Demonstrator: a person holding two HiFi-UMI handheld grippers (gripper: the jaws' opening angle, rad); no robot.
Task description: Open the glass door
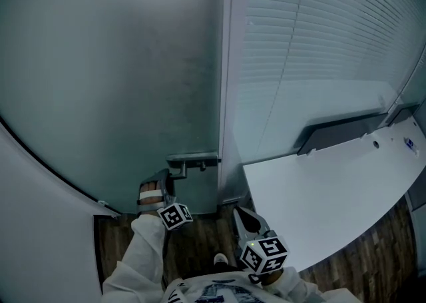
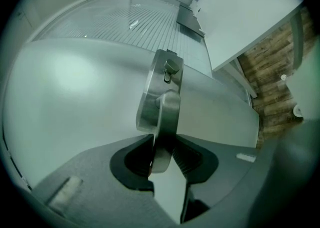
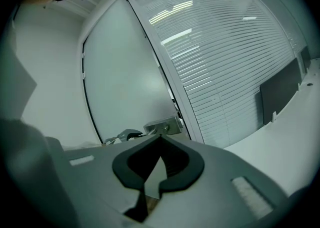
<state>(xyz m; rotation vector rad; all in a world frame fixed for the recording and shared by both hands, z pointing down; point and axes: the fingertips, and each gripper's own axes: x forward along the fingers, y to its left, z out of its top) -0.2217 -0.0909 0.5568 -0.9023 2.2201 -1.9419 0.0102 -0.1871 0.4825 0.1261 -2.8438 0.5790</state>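
Observation:
The frosted glass door (image 1: 113,75) fills the left of the head view. Its metal lock plate (image 1: 194,160) sits by the door's right edge, beside the pale frame post (image 1: 227,95). My left gripper (image 1: 165,178) reaches up to the plate's left end. In the left gripper view the steel lever handle (image 2: 167,117) runs out from the lock plate (image 2: 155,91), and the left gripper (image 2: 164,149) is shut on it, pads pressed on both sides. My right gripper (image 1: 241,215) hangs lower right, off the door. In its own view the right gripper (image 3: 159,139) is shut on nothing.
A white desk (image 1: 333,195) juts in close at the right, with a dark monitor (image 1: 339,128) at its far edge. Behind it stands a glass wall with slatted blinds (image 1: 319,42). Wood floor (image 1: 200,235) shows below the door, and a white wall (image 1: 40,202) curves in at the left.

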